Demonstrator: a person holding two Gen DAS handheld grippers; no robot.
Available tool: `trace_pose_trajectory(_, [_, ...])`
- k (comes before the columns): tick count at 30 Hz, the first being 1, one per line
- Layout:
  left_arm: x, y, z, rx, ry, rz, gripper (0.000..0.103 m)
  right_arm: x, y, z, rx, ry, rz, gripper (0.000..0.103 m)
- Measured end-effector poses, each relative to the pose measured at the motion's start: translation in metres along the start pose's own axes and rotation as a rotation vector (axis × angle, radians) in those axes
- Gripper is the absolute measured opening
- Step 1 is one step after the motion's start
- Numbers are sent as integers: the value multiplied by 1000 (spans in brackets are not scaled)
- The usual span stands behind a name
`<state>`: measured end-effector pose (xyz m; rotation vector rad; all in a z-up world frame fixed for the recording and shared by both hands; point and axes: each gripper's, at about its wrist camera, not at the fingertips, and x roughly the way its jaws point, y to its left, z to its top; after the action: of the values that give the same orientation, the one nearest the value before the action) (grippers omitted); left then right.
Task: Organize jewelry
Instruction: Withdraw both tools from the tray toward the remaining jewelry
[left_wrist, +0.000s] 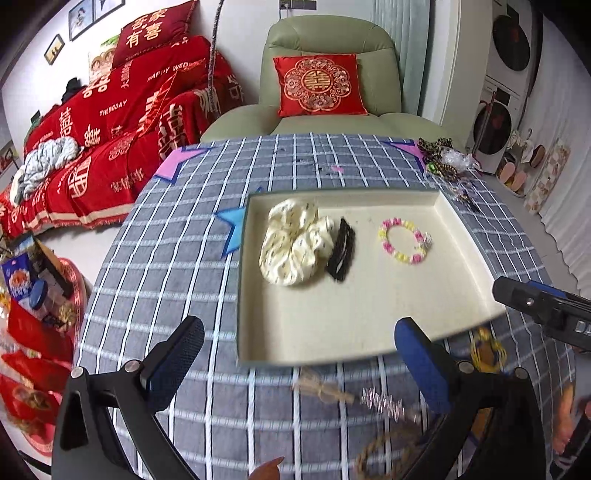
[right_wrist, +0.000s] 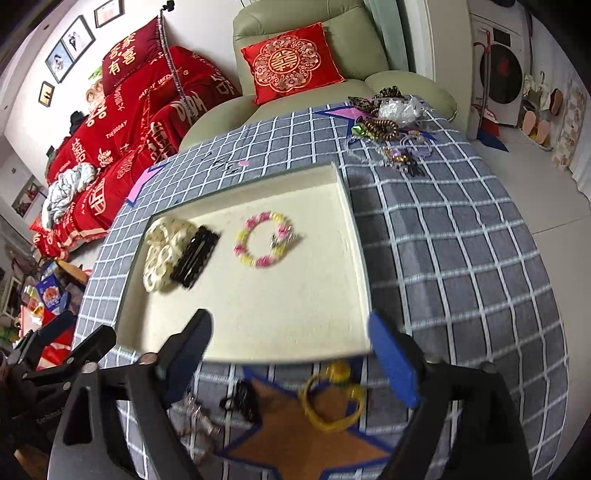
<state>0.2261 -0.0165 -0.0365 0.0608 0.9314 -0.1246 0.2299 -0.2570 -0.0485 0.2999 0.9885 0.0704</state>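
Note:
A cream tray lies on the checked tablecloth. In it are a cream scrunchie, a black hair clip and a pink-and-yellow bead bracelet. My left gripper is open and empty, above the tray's near edge. My right gripper is open and empty, above a yellow hair tie on an orange star. A silver clip and a twine bow lie near the left gripper.
A pile of loose jewelry and hair ties sits at the table's far right corner. A black piece lies by the orange star. A green armchair stands behind the table, a red-covered sofa to the left.

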Motion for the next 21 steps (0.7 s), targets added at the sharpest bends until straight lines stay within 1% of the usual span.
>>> trace_pose_trajectory(1, [-3,2,-7,-3,10,-4,103,-4,1,-5,-1,-4,0,103])
trace_pose_trajectory(4, [-12,7,-24,-7,32,-21,103,-16,5,-22,-13,-23,2,103])
trace_pose_trajectory(7, [-20,7,-42,16,35,-1,103,-26,11,-39,-23,-30,19,103])
trace_pose_trajectory(10, [-29,5,-59,45,31,22,103,-31,11,-55,-3,-14,35,103])
trace_pose_trajectory(13, [-37,4,-74,64,27,25,103,-37,8,-68,16,-4,37,103])
trace_pose_trajectory(15, [-43,2,-85,82,18,40,103,-40,9,-77,9,13,19,103])
trace_pose_trajectory(18, [-50,1,-100,92,7,66,103,-47,9,-91,-5,10,-11,103])
trace_pose_trajectory(21, [-51,3,-114,83,18,57,103,-53,4,-107,0,16,-22,103])
